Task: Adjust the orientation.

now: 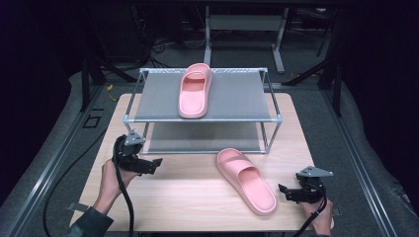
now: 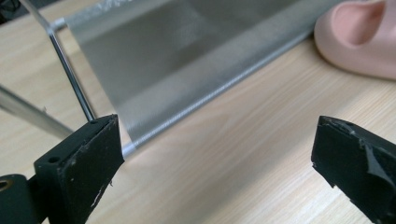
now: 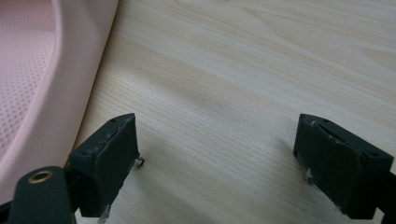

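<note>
One pink slipper (image 1: 246,181) lies flat on its sole, opening up, between the two grippers; its heel end sits just beside the right gripper (image 1: 285,190), not touching; its toe end points toward the left gripper (image 1: 157,163); a second pink slipper (image 1: 194,90) rests upright, far beyond both.

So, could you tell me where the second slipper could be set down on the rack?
The top shelf is bare on both sides of the slipper on the rack, with wider room to its right. The lower shelf looks free, though access under the top is tight. The slipper on the table lies between the two grippers.
</note>
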Action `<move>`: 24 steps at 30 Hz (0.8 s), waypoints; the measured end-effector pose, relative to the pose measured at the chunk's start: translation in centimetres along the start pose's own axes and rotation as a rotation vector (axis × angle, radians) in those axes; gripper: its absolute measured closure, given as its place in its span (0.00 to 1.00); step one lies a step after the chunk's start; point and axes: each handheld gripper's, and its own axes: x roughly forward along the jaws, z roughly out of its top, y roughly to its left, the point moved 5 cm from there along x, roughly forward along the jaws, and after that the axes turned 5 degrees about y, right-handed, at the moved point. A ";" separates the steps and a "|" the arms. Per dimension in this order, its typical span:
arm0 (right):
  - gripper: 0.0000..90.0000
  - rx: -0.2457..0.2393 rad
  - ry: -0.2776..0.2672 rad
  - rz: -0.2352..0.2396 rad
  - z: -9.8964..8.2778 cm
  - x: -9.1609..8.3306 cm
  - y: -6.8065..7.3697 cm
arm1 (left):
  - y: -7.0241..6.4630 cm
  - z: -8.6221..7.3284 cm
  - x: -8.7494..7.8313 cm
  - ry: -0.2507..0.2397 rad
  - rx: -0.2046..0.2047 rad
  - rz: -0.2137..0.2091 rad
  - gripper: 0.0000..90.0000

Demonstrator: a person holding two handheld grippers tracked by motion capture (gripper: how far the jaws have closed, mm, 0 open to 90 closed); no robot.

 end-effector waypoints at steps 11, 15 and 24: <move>0.15 0.003 0.005 0.001 0.0 -0.1 0.0 | -0.5 -4.5 2.8 0.028 -0.033 0.001 0.00; 0.14 0.008 -0.008 0.002 0.1 0.0 0.0 | -0.8 -5.7 3.8 0.035 -0.032 0.008 0.00; 0.10 0.055 -0.046 0.021 0.7 -1.2 0.9 | -0.9 -7.5 4.8 0.034 -0.055 0.017 0.00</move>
